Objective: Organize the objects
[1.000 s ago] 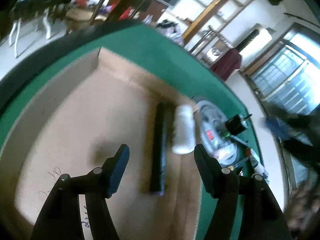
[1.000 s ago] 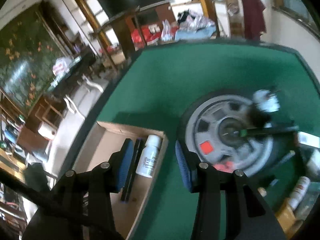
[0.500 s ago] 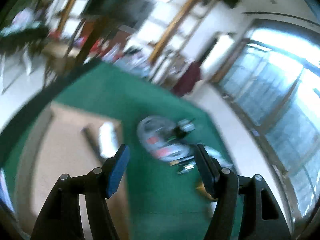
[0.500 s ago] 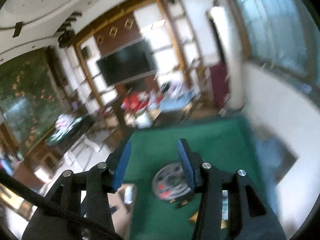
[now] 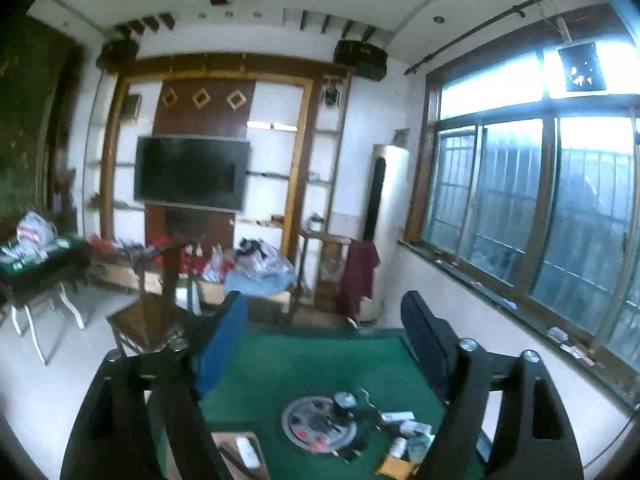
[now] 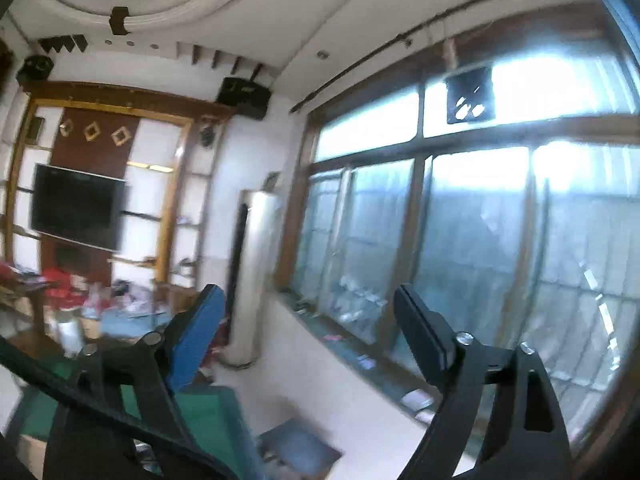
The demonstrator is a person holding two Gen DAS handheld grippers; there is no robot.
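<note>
Left wrist view — left gripper (image 5: 324, 344): jaws spread wide, nothing between them; they have just been opening further. It looks out across the room, held high over the green table (image 5: 320, 360).
Left wrist view — cardboard box (image 5: 236, 454): low in frame at the table's near left, partly behind the left finger. A white bottle (image 5: 247, 453) lies inside it beside a dark stick-like item (image 5: 232, 460), side by side. My reading: these are already sorted.
Left wrist view — round grey tray (image 5: 316, 426): on the felt just right of the box, with small dark bits on it, too small to name.
Left wrist view — loose clutter (image 5: 404, 432): boxes and small bottles heaped by the tray's right edge, outside the box. Probably what remains to sort.
Left wrist view — background: wall television (image 5: 191, 174) and barred window (image 5: 540, 220) beyond the table.

Right wrist view — right gripper (image 6: 310, 340): fingers far apart and empty, having just swung open. Aimed level at the window (image 6: 460, 260), away from the work.
Right wrist view — green table (image 6: 192, 420): only a corner shows at lower left; box and objects are out of sight here.
Right wrist view — white floor unit (image 6: 256, 280): stands in the corner by the window.

Judgement: both tools raised clear and empty suggests a pause or an end to sorting.
</note>
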